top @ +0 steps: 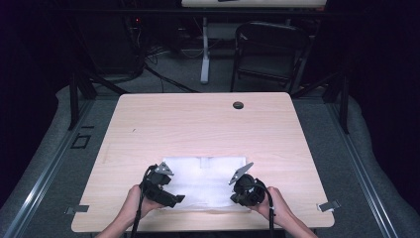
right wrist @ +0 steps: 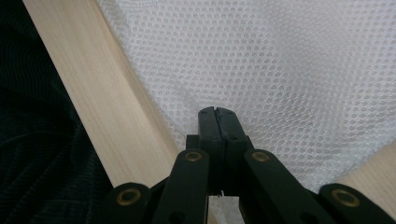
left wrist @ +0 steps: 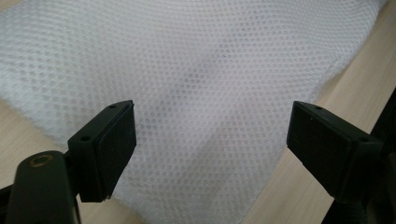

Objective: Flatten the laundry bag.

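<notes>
Table: your light wood table [top: 198, 124], lower centre; dark room, folding chair [top: 267, 49] upper right.
Cloth: white mesh cloth [top: 208, 178] near front edge.
Left gripper [left wrist: 212, 135]: your jaws wide over mesh.
Right gripper [right wrist: 217, 114]: your jaws pinched together on mesh edge.

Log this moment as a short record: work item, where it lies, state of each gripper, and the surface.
item: white mesh fabric, lying flat
place: near edge of the wooden table, between the two grippers
left gripper: jaws wide open, over the mesh, nothing between them
right gripper: jaws closed together at the mesh's near edge; a bit of white shows beneath them
other: small dark round cap at the table's far side
</notes>
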The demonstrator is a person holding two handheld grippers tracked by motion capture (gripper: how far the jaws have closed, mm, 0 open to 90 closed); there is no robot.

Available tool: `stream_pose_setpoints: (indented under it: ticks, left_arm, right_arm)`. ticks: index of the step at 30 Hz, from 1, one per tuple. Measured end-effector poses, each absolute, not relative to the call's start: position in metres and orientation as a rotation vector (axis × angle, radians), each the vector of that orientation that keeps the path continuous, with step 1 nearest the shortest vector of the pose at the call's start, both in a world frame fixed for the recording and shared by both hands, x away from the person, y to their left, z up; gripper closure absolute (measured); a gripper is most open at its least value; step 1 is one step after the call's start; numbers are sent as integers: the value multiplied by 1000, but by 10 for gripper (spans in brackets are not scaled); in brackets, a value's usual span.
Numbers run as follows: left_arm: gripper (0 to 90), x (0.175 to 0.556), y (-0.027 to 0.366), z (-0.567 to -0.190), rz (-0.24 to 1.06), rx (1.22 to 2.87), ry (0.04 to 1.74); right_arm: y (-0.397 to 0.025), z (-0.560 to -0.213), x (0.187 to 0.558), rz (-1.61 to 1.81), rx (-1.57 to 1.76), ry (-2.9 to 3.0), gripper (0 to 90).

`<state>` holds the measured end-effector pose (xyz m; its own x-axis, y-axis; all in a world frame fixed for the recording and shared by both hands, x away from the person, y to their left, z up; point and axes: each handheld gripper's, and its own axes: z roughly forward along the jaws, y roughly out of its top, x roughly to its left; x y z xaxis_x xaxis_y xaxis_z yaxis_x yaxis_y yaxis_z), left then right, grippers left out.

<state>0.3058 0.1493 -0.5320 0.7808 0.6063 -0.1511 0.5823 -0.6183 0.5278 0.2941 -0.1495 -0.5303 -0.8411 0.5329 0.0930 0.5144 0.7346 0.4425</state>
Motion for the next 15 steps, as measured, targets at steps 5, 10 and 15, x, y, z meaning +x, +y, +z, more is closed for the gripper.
stream_pose_setpoints:
  ticks: [5,10,15]
  left_arm:
    - [167,302,133,-535,43,2449,812]
    - [196,299,123,-539,38,2463,765]
    - [264,297,114,-542,42,2492,711]
  right_arm:
    - [-152,-524,297,769,902,2870,900]
    - [-154,-515,298,799,906,2857,900]
    - [-155,-508,300,848,929,2829,900]
